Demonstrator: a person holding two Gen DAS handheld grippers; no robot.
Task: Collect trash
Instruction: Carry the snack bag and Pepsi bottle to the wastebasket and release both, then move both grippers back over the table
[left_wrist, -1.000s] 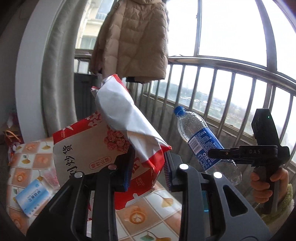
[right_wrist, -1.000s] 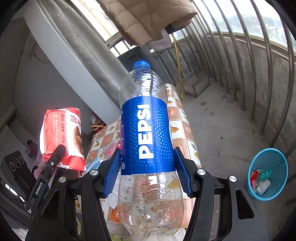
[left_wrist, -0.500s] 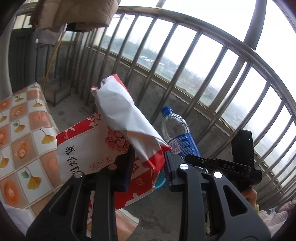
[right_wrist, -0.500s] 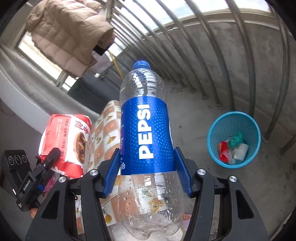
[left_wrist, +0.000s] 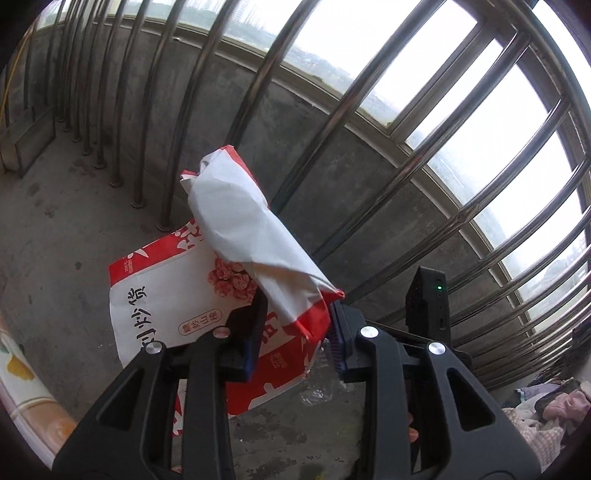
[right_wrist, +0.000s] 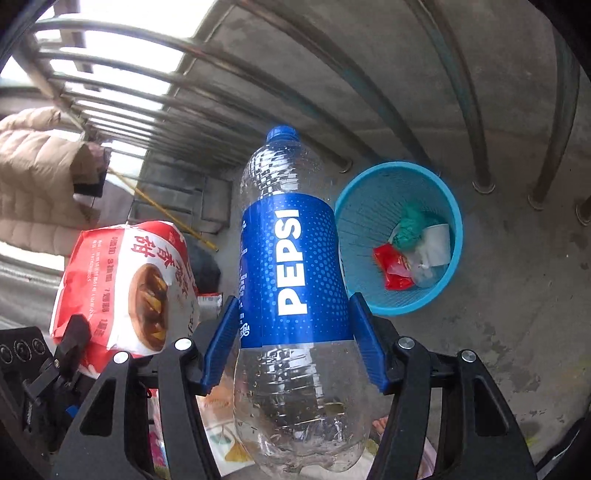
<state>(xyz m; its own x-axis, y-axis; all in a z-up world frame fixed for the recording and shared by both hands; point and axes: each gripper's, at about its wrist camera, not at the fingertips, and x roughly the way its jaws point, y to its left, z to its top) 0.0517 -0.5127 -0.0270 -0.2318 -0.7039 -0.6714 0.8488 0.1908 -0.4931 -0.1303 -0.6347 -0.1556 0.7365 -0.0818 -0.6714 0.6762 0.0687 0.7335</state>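
On my left side, my left gripper (left_wrist: 295, 332) holds the red and white snack bag (left_wrist: 207, 295) by its folded, crumpled top edge; the bag still sits between the two pads, and the jaws are opening a little at this moment. The bag hangs over the grey concrete floor (left_wrist: 55, 240) of the balcony, near the metal railing (left_wrist: 332, 110), and a corner of the table (left_wrist: 22, 376) with the patterned cloth shows at the low left edge of this view. In my right wrist view the same bag is at the left, and behind it a beige padded jacket (right_wrist: 33, 177) hangs by the bars. In the middle, my right gripper (right_wrist: 295, 332) has the empty Pepsi bottle (right_wrist: 295, 280) between its blue pads, with the blue cap pointing away from me; these jaws are opening too, and the pads are still against the blue label on both sides. Just right of the bottle, on the floor beside the railing posts, stands the blue trash basket (right_wrist: 456, 221). Inside it lie a red wrapper (right_wrist: 393, 267), something green and some white paper.
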